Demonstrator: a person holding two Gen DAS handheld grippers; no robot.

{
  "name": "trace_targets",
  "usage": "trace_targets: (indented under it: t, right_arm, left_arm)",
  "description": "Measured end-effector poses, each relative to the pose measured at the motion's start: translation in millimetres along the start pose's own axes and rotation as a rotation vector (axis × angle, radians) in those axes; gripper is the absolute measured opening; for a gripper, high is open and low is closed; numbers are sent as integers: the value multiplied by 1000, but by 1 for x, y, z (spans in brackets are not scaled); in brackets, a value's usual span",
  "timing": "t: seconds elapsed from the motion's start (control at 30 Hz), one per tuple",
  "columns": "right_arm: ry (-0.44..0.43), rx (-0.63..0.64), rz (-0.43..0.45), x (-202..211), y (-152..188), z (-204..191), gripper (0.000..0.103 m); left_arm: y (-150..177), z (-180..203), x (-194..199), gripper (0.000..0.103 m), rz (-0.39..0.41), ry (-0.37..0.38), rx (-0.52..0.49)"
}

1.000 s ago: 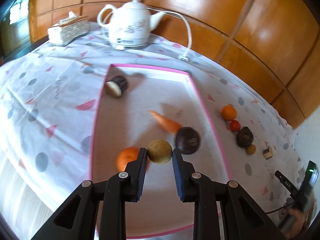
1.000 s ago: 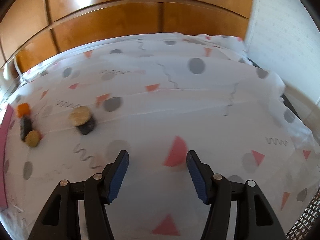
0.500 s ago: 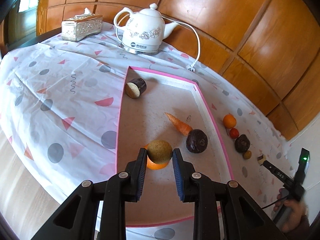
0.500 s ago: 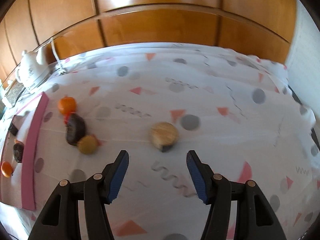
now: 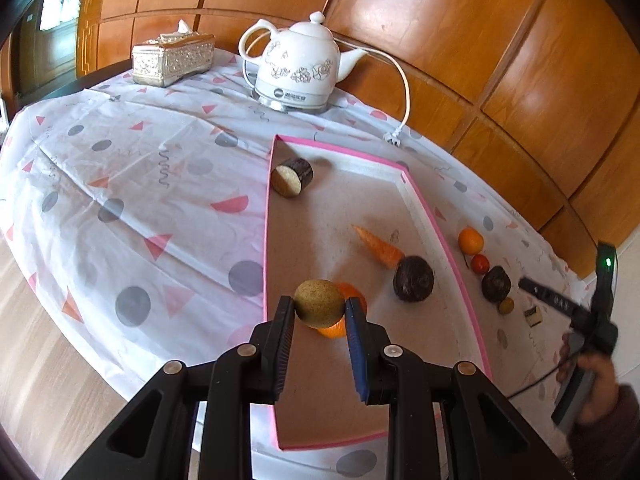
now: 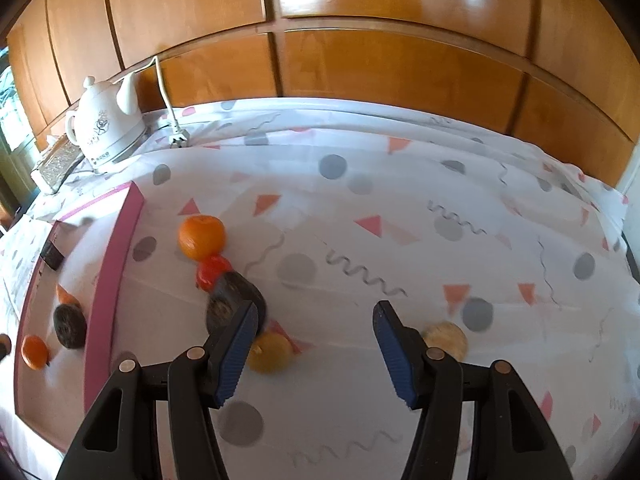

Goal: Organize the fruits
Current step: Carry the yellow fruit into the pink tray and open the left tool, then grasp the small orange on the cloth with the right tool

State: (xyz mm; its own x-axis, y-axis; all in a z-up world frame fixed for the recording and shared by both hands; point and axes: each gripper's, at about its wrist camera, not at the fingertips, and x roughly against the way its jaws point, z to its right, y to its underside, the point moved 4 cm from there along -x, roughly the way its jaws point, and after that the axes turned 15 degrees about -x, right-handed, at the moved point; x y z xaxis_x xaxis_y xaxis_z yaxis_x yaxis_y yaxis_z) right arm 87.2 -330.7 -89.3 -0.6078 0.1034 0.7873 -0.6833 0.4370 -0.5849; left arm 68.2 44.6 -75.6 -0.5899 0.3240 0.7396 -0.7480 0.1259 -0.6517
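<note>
My left gripper [image 5: 319, 312] is shut on a round tan-green fruit [image 5: 319, 303] and holds it above the pink-rimmed tray [image 5: 440, 236]. In the tray lie an orange [image 5: 344, 320] under the held fruit, a carrot [image 5: 378, 246], a dark round fruit [image 5: 413, 279] and a dark cut piece [image 5: 291, 177]. My right gripper [image 6: 312, 334] is open and empty over the cloth. Before it lie an orange [image 6: 201, 237], a small red fruit [image 6: 213, 272], a dark fruit [image 6: 234, 306], a small yellow fruit [image 6: 269, 354] and a tan cut piece [image 6: 446, 340].
A white kettle [image 5: 298, 70] with a cord and plug [image 5: 394, 138] stands behind the tray. A tissue box [image 5: 173, 56] sits at the far left. Wooden panels back the table. The table's front edge is close to both grippers.
The left gripper lifted and drew back with the fruit still held. The right gripper swung left, so the loose fruits moved toward its fingers and the tray came into view.
</note>
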Motion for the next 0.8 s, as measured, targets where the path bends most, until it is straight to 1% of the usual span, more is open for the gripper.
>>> trace_targets:
  t: [0.1,0.33,0.43,0.63,0.8]
  right_arm:
    - [-10,14,-8,-6,-5,-10,61]
    - [-72,31,-51,-24,-17,-39,61]
    - [-94,58,-72,-33,-24,-56,61]
    - [-64,150,-84,-53,-31,-81,61]
    - [-80,190,-99,-61,-33,-94,61]
  left_arm:
    - [4,0,-2,26,-10,1,-1]
    - [10,5,-6,26,-35,11,-17]
    - [12,6,-7,26,-44,11,-21]
    - [15,12,-9,26,-47,-7,-52]
    - [15,10,-9,27,-47,-17,-49]
